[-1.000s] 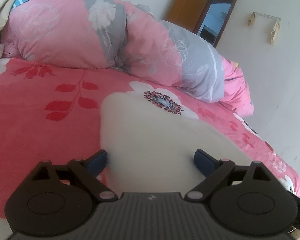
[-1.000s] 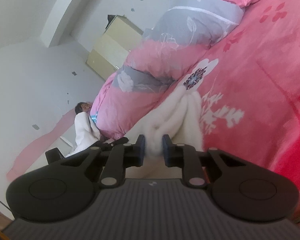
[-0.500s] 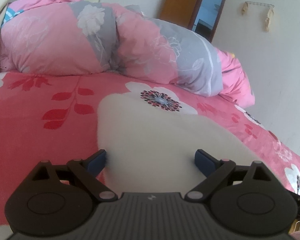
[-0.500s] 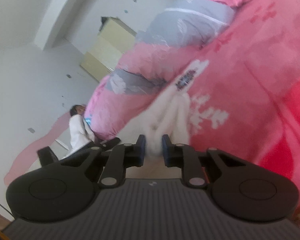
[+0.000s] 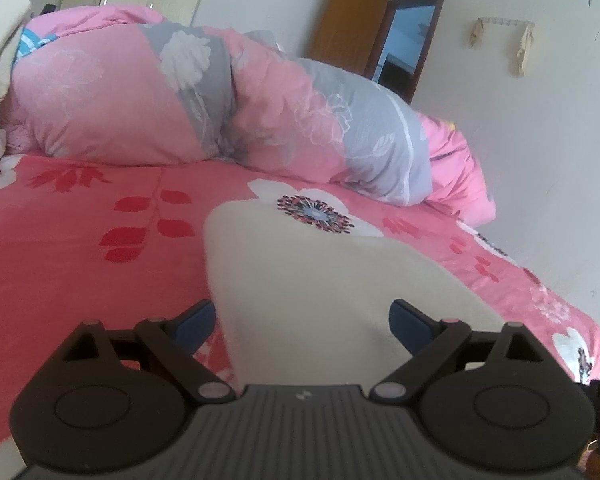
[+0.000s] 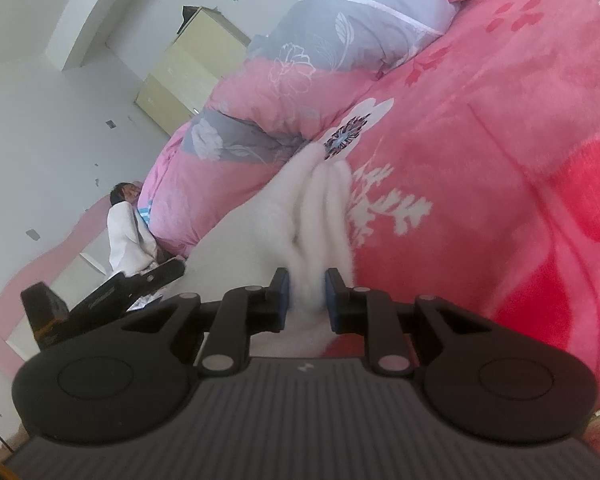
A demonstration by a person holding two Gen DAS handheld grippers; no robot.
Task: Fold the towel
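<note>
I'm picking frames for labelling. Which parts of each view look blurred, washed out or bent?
Left wrist view: the towel is washed out with soft edges; the door leans from fisheye bending. Right wrist view: the towel's folds are sharper; the blanket is soft; the whole room sits tilted.

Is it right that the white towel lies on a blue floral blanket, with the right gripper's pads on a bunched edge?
Not quite. The blanket is pink, not blue, as the right wrist view shows. The white towel lies on it, its bunched edge between the right gripper pads, which are now opening.
</note>
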